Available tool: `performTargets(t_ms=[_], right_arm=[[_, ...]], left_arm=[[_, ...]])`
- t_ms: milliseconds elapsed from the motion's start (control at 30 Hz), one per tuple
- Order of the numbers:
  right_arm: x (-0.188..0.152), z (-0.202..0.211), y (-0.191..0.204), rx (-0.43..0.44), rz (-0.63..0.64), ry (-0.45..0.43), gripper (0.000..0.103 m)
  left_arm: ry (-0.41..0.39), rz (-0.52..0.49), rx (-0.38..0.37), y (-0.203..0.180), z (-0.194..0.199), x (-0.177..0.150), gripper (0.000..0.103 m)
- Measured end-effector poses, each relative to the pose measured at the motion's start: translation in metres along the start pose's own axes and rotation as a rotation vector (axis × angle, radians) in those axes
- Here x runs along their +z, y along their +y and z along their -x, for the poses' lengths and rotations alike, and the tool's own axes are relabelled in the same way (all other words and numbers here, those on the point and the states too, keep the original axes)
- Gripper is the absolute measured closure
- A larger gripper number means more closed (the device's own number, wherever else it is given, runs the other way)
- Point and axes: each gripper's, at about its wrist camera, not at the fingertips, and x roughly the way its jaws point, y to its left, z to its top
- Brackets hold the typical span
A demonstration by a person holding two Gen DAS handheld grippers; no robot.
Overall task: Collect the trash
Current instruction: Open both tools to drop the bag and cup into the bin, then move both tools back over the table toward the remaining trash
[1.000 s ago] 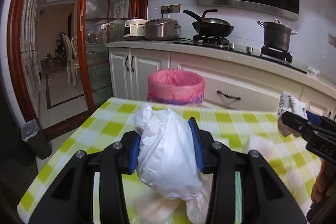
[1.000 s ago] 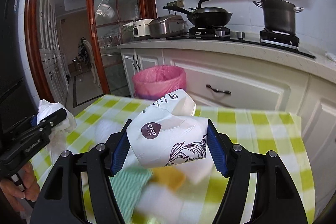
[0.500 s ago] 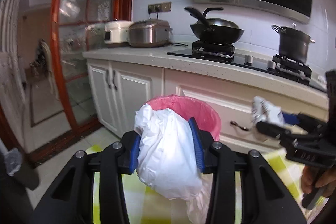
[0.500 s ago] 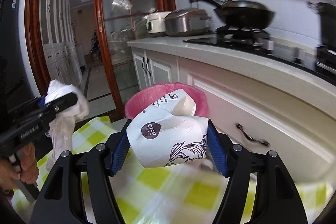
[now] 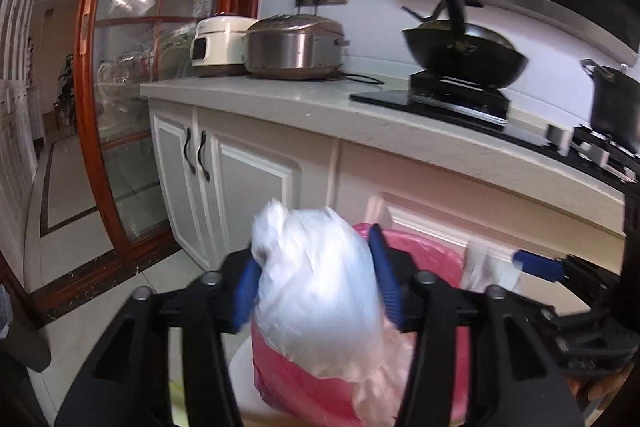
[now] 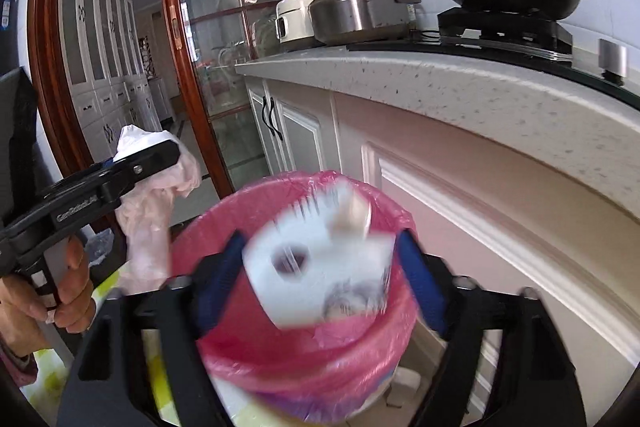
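A kitchen is filling both views: a wooden-framed glass door (image 5: 120, 99) at 9 o'clock, white cabinets under a pale speckled countertop (image 5: 320, 111), then, going rightward along it, a cream rice cooker (image 5: 218, 41), a steel pressure cooker (image 5: 294, 45) and a black wok (image 5: 464, 53) on the stove at 2 o'clock.

In the left wrist view, the left gripper (image 5: 316, 291) is clamping a crumpled white plastic bag (image 5: 320, 291) between its blue pads, the jaws standing about a bag's width apart. The bag is hanging just above and slightly left of the pink-lined trash bin (image 5: 424, 255), whose rim is peeking out behind it toward 5 o'clock. The right gripper's tip is showing at 4 o'clock.

In the right wrist view, the right gripper (image 6: 320, 267) is sitting directly over the bin's mouth (image 6: 280, 187), at 6 o'clock. A white printed paper package (image 6: 316, 267) is lying between its blue pads, heavily blurred, its long axis running across the jaws; gaps seem to be opening on both sides, so I cannot tell whether it is being gripped or is already falling. The right hand looks nearer to finishing its drop; the left needs to travel a little rightward over the opening.

Only the right view shows the bin's full open mouth and the left gripper side-on at 9 o'clock, with the bag trailing below it. Only the left view shows a dark stockpot (image 5: 612, 107) at 3 o'clock.
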Motion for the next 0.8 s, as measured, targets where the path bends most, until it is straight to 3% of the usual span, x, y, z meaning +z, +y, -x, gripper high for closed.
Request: performTargets(t_ms=[67,167,300,567,700,800], right_arm=[[-0.002,-0.001,0.0,0.002,-0.001,-0.006,0.025],[-0.002,0.005,-0.004,0.0,-0.019,-0.012,0.025],[-0.005,0.038,-0.002,-0.008,-0.021,-0.016,0.025],[-0.026,0.18,0.037,-0.065,-0.001,-0.082,0.024],[-0.061,0.251,0.067,-0.125,-0.002,-0.092,0.02],[-0.099,0.294,0.087,-0.142,-0.015,-0.078,0.019]], left_arm=[[0.011,0.013,0.002,0.004,-0.01,-0.001,0.05],[0.018,0.027,0.013,0.009,-0.011,-0.005,0.042],[0.021,0.049,0.026,0.016,0.015,-0.012,0.039],[-0.034,0.036,0.082,0.007,0.157,-0.032,0.021],[-0.067,0.013,0.115,-0.006,0.233,-0.05,0.007],[-0.095,0.005,0.133,-0.014,0.288,-0.073,0.005]])
